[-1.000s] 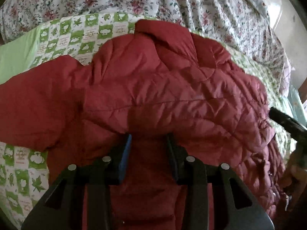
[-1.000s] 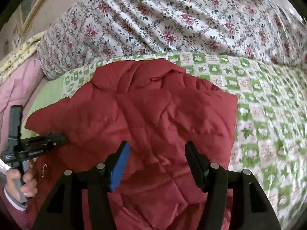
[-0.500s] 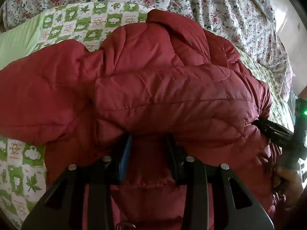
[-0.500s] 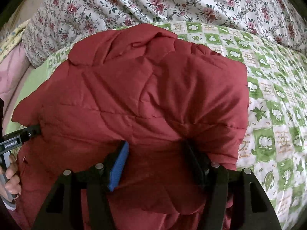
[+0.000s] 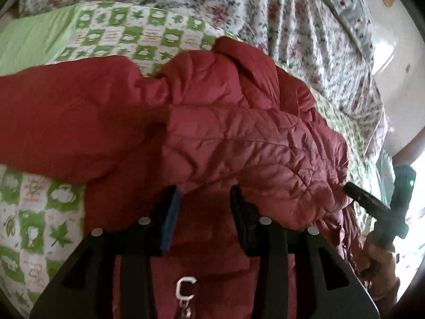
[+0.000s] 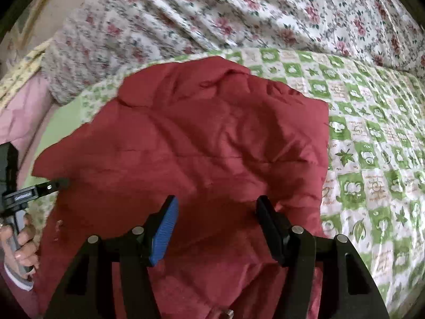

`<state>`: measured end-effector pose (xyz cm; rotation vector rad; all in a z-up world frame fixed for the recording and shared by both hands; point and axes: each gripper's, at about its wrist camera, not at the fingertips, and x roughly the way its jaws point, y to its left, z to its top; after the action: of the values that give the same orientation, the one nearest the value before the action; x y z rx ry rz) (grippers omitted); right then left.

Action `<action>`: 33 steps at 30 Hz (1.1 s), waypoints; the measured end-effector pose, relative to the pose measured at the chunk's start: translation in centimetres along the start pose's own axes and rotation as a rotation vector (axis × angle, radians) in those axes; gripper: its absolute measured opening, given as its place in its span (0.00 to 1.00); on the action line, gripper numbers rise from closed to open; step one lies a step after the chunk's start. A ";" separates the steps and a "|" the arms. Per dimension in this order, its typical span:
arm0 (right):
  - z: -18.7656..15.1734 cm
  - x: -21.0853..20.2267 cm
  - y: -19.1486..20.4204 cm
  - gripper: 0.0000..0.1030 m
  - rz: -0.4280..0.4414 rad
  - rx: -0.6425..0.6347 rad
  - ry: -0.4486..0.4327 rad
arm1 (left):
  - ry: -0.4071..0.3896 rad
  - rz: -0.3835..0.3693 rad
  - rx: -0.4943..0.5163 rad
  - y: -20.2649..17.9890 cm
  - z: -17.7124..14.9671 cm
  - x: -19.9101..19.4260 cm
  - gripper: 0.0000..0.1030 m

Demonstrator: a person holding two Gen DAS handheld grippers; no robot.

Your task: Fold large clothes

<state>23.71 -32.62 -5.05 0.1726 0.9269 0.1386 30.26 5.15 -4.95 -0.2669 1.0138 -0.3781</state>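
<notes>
A dark red quilted jacket (image 5: 239, 138) lies spread on the bed, collar toward the far side. My left gripper (image 5: 204, 199) has the jacket's near hem between its fingers, with a puffed fold draped over the tips. Its jaws are opening, and the fabric is still between them. A white zipper pull (image 5: 186, 289) hangs below it. My right gripper (image 6: 217, 210) holds the near hem of the jacket (image 6: 212, 146) further right, its fingers set wide on the thick padding. One of its fingers (image 5: 358, 194) shows at the jacket's right edge in the left wrist view.
A green and white checked quilt (image 6: 372, 146) covers the bed under the jacket. A rumpled floral duvet (image 6: 239, 13) is heaped along the far side. Pink bedding (image 6: 21, 111) lies at the left. A hand (image 6: 24, 239) grips the left tool's handle at the lower left.
The hem rose toward the collar half a second ago. In the right wrist view it has sunk back and lies flatter. The left gripper has shifted sideways and rolled, bunching the jacket.
</notes>
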 end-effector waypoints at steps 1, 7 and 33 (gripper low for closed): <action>-0.2 -0.4 0.4 0.61 0.011 -0.009 0.001 | -0.004 0.003 -0.010 0.4 -0.1 -0.3 0.36; -1.5 -2.4 2.6 0.61 0.059 -0.040 -0.004 | -0.023 -0.003 -0.090 3.4 -0.9 -1.9 0.39; -5.8 -6.8 6.3 0.66 0.170 -0.100 0.022 | -0.187 0.175 -0.617 25.8 0.5 -6.7 0.64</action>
<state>14.74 -27.22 -1.88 0.1575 0.9241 0.3441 32.18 31.35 -9.51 -0.7486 0.9397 0.1291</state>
